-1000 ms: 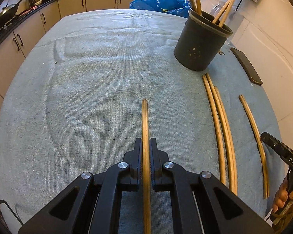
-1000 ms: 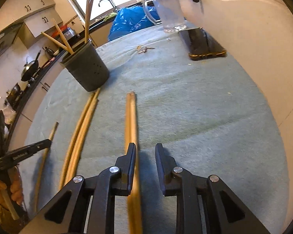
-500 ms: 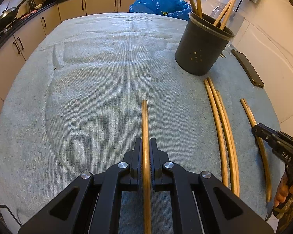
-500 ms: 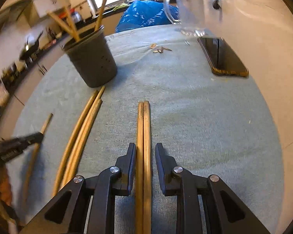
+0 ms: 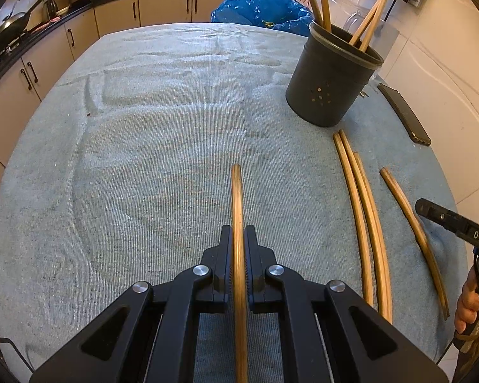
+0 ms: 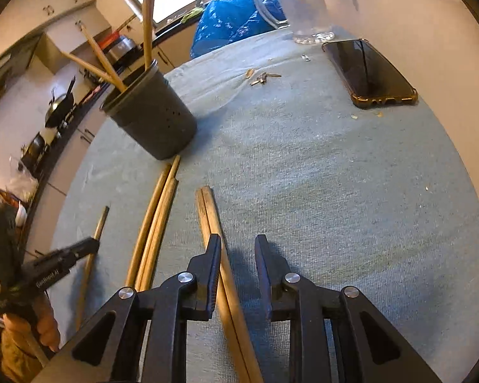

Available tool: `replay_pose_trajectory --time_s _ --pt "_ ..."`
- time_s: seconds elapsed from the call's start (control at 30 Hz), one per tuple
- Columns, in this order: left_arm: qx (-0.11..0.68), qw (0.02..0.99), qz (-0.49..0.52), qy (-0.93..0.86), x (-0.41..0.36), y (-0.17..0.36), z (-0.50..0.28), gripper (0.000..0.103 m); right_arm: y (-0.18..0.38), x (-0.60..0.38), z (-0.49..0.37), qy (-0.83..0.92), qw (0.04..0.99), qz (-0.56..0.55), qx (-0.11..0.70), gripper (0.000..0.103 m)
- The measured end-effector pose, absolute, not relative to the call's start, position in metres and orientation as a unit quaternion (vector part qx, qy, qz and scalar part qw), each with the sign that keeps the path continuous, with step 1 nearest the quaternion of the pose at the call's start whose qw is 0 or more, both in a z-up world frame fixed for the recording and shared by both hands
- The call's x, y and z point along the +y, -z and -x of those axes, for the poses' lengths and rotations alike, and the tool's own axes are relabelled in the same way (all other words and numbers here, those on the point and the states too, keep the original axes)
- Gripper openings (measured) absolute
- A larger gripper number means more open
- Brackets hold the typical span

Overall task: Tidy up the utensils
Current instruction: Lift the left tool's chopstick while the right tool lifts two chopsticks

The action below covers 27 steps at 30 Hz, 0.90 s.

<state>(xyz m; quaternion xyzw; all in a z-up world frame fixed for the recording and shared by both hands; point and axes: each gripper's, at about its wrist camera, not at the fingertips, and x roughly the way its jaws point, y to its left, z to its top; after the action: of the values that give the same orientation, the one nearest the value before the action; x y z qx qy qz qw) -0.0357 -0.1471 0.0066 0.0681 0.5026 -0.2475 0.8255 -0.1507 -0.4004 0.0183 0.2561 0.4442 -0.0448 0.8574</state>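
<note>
My left gripper is shut on a wooden chopstick that points forward over the blue-grey cloth. My right gripper is open over a pair of chopsticks lying on the cloth; the pair passes just beside the left finger. A dark round utensil holder with several chopsticks standing in it is at the far right; it also shows in the right wrist view. Three loose chopsticks lie side by side in front of the holder, also visible from the right wrist.
A black phone lies at the far right by the wall, also in the left wrist view. Keys and a clear jug sit behind. A blue bag is past the table's far edge.
The right gripper has shifted to the right and tilted, so the chopstick pair now lies under its left finger instead of centred. The left gripper holds its chopstick as before.
</note>
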Motion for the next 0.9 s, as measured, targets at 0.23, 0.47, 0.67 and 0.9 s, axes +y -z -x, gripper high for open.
replay_pose_trajectory --time_s 0.23,0.47,0.67,0.9 --pt "0.499 0.827 -0.073 0.246 -0.149 -0.006 0.036 0.007 -0.021 -0.382 0.140 0.051 0.868 -0.179 0.460 0.023" --pt "0.509 0.823 -0.075 0.240 -0.153 -0.007 0.029 0.007 -0.021 -0.366 0.115 0.070 0.860 -0.084 0.498 0.022" --pt "0.540 0.803 -0.101 0.233 -0.168 -0.009 0.006 0.007 -0.024 -0.372 0.078 0.067 0.829 -0.046 0.554 0.022" --pt "0.545 0.791 -0.164 0.223 -0.197 -0.008 -0.015 0.008 -0.024 -0.386 0.046 0.056 0.788 -0.047 0.612 0.022"
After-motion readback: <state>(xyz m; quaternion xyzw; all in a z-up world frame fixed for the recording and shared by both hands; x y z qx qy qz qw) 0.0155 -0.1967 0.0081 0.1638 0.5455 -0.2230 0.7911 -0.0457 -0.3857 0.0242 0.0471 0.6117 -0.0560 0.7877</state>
